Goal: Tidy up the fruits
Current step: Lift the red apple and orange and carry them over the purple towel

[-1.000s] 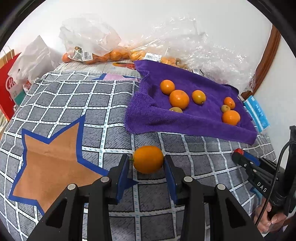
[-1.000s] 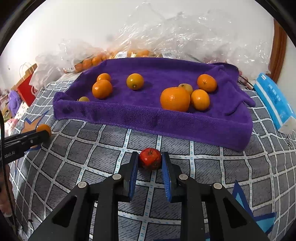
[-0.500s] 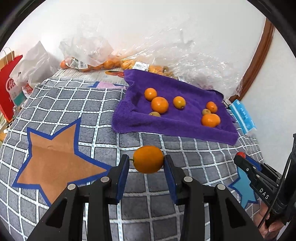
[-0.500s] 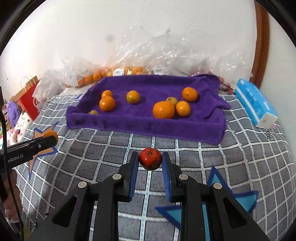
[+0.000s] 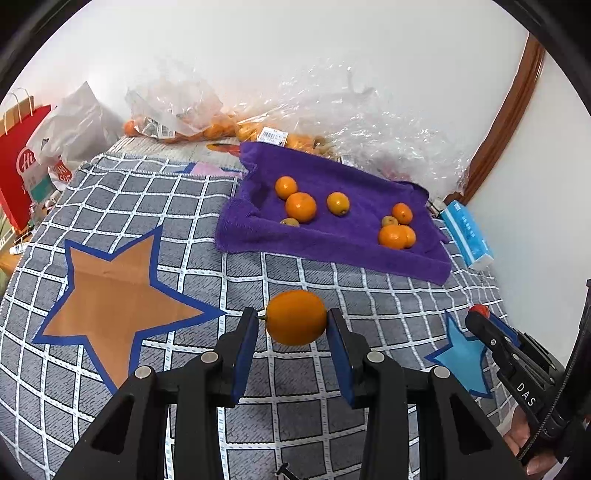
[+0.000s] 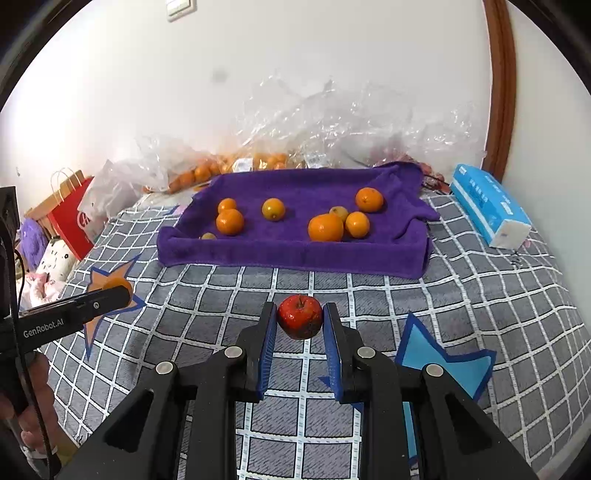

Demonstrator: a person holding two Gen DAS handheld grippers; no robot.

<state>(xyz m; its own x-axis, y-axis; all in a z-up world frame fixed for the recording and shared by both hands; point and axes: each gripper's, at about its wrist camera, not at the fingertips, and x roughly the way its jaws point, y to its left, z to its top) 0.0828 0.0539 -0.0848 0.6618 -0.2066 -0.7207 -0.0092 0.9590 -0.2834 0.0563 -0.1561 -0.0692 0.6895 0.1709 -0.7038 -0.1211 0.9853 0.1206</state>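
Left wrist: gripper (image 5: 291, 326) clamped on orange (image 5: 296, 316), above checked blanket (image 5: 184, 206). Right wrist: gripper (image 6: 300, 325) squeezing apple (image 6: 300, 316), facing purple towel (image 6: 295, 251).

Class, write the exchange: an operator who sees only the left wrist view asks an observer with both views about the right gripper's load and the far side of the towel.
Operator: What is the red thing in the right gripper?
Observer: A small red apple, stem up, clamped between both fingers.
Operator: Is it resting on the blanket?
Observer: No, it hangs above the blanket, short of the towel.
Operator: Anything on the wall above the towel?
Observer: A white switch plate at the top edge of the right wrist view.
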